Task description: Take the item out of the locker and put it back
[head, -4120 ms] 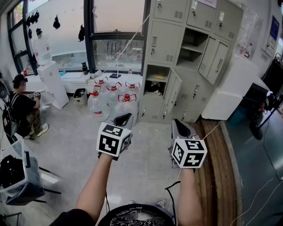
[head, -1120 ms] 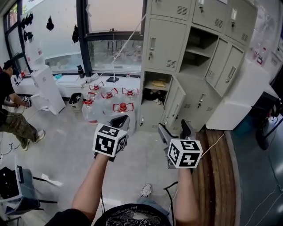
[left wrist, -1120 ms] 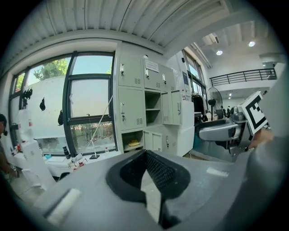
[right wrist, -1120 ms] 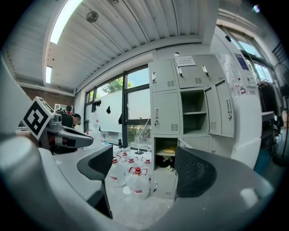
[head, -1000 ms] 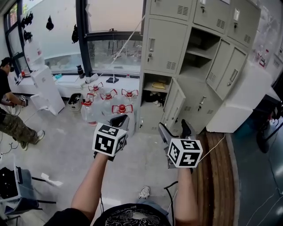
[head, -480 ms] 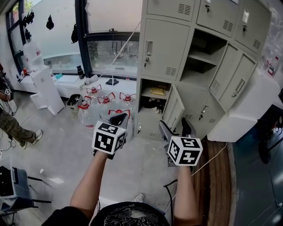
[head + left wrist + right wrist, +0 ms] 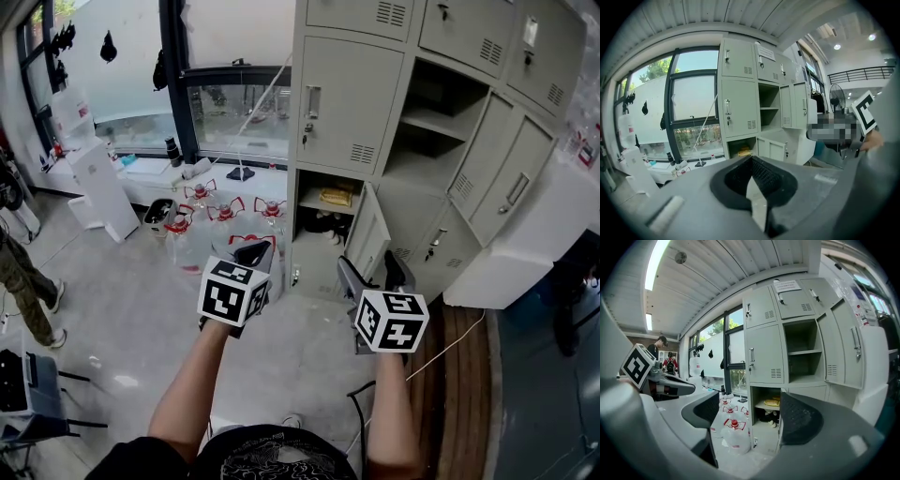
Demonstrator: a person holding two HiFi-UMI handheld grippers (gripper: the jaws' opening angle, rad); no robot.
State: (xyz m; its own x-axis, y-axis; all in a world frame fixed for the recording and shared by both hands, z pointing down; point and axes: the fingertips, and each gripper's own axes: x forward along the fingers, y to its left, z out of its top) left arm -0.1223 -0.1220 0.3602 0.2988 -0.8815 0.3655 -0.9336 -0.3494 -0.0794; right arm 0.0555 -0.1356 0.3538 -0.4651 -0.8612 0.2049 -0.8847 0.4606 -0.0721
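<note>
**Desk:** What fills the frame?

**Photographer:** A bank of grey metal lockers (image 7: 347, 89) takes up the right side of the room, beside a tall dark-framed window (image 7: 239, 112). One lower compartment (image 7: 317, 183) stands open, its door (image 7: 367, 234) swung out to the right. An upper compartment (image 7: 431, 122) is open as well.

**Desk:** And on the floor?

**Photographer:** A cluster of clear water jugs (image 7: 217, 217) with red handles sits under the window, just left of the open lower compartment.

**Desk:** Where are the grippers?

**Photographer:** A person (image 7: 272, 455) holds both on outstretched arms, pointed toward the lockers and well apart from them. The left gripper (image 7: 255, 251) has its fingers pressed together, with nothing between them. The right gripper (image 7: 370, 272) has its fingers spread wide, having just eased inward a touch. Nothing stands between those either.

**Desk:** And the item?

**Photographer:** A yellow item (image 7: 336, 197) lies on the shelf (image 7: 319, 208) inside the open lower compartment, above a dark heap (image 7: 323, 223) on the compartment floor. Neither gripper touches it.
</note>
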